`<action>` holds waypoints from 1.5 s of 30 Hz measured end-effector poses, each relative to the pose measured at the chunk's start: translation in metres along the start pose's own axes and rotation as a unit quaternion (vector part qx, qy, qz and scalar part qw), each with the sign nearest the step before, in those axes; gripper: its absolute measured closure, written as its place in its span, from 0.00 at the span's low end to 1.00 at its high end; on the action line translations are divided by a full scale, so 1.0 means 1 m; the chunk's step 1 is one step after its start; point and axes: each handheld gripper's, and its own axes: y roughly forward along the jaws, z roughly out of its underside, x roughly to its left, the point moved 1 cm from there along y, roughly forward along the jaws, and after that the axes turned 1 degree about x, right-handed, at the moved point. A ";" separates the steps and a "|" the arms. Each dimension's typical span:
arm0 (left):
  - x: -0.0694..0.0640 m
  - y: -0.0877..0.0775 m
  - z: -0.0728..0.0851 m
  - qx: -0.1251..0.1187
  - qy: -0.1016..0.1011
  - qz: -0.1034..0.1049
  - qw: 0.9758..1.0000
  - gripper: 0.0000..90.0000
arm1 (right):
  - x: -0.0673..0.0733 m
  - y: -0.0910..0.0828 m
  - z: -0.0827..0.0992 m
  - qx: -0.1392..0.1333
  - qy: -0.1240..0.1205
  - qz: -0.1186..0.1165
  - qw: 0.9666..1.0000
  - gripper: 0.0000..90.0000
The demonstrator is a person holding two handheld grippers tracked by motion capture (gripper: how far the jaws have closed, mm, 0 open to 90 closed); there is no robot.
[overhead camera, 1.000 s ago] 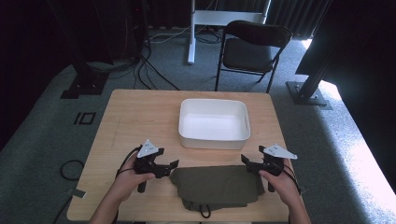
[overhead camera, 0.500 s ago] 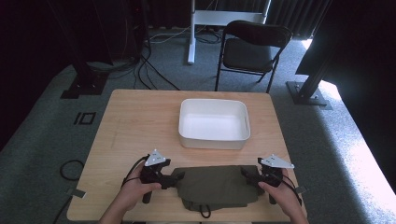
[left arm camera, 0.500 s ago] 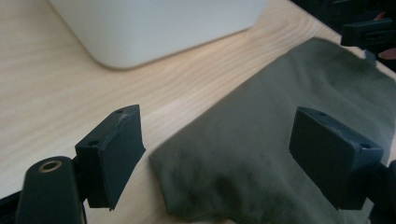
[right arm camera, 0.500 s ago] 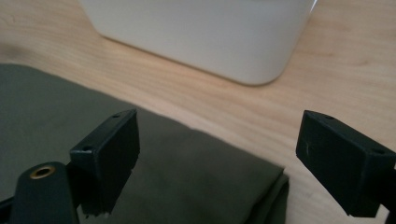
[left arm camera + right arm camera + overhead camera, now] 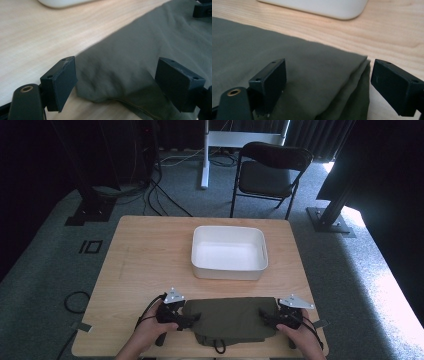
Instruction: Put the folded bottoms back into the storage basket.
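Your left hand-held gripper has its jaws spread wide, straddling the rounded left edge of the folded olive-green cloth without pinching it yet. Your right hand-held gripper is just as wide apart, set over the cloth's right corner, where the folded layers stack and show as a seam. From above, both sit low at the near side of the bench, one at each end of the cloth, which lies flat along the near edge, just in front of the white tub.

The step in hand looks like taking hold of both ends before lifting or folding. To do it well:

- Lower each lower jaw until it slides under the whole stack, not between layers; on the right the layers are offset, so go deep enough to catch the bottom one.
- On the left the fold is puffy, so press in past the bulge before closing.
- Close both sides together and at matching depth, so the cloth rises level.
- Mind the dark drawstring loop hanging off the near edge; it could snag.
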 end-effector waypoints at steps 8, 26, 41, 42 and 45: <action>-0.007 0.013 0.005 0.020 0.002 0.008 1.000 0.20 | -0.001 0.006 0.005 0.011 0.008 -0.005 1.000 0.14; -0.004 0.025 0.006 0.018 -0.009 0.004 1.000 0.16 | -0.005 0.018 0.009 0.029 0.020 0.008 0.999 0.13; -0.008 0.035 0.009 -0.027 0.041 0.003 0.999 0.41 | 0.003 0.017 0.010 0.026 -0.016 -0.003 1.000 0.41; -0.009 0.036 0.009 -0.027 0.043 0.001 0.999 0.46 | 0.005 0.017 0.009 0.026 -0.018 -0.010 0.999 0.47; -0.008 0.038 0.006 -0.026 0.047 -0.002 0.999 0.68 | 0.008 0.016 0.007 0.034 -0.015 -0.022 0.999 0.65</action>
